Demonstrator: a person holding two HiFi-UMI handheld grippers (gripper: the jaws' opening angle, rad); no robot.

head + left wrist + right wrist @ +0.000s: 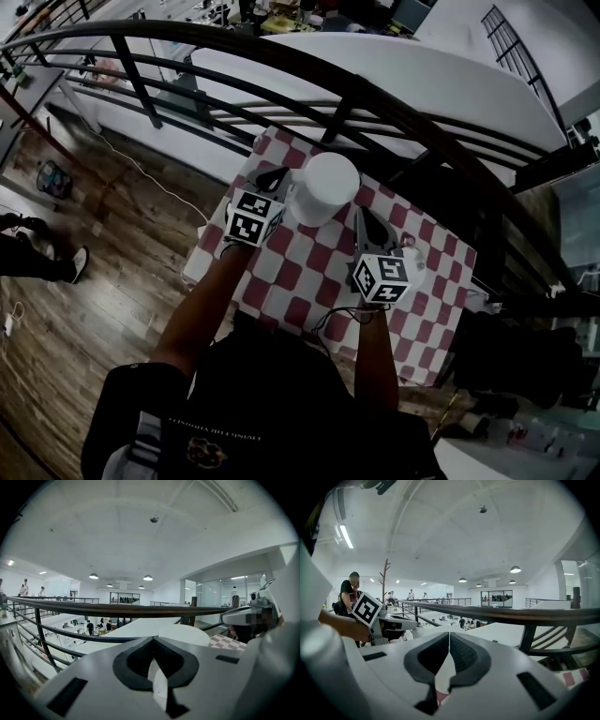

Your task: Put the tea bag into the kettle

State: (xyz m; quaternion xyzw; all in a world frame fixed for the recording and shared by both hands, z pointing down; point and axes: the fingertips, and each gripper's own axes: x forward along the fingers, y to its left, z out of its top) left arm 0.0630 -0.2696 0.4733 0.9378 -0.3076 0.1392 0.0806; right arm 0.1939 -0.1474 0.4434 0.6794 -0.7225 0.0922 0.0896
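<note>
- A white kettle (323, 187), seen from above as a round pale top, stood on the far half of a small tabletop (441, 281) covered by a red-and-white checked cloth (300, 272).
- The tea bag could not be picked out with any certainty in the head view or in either gripper view.
- The left gripper (274, 176) hung just beside the kettle's left side; whether it touched the kettle could not be told.
- Its jaws were closed, tips meeting. A pale sliver showed in the slit behind the tips, and it was not clear whether that was a held thing or the cloth seen through the gap.
- The right gripper (366, 225) was held nearer the person, to the right of the kettle and apart from it.
- Its jaws were pressed together with nothing gripped; only white and a trace of red cloth showed through the slit behind the tips.
- The person (272, 412), in dark clothing, stood at the near edge of the tabletop with both arms stretched forward.
- A dark curved railing (281, 56) ran just beyond the tabletop, and a wooden floor (94, 309) spread out to the left.
</note>
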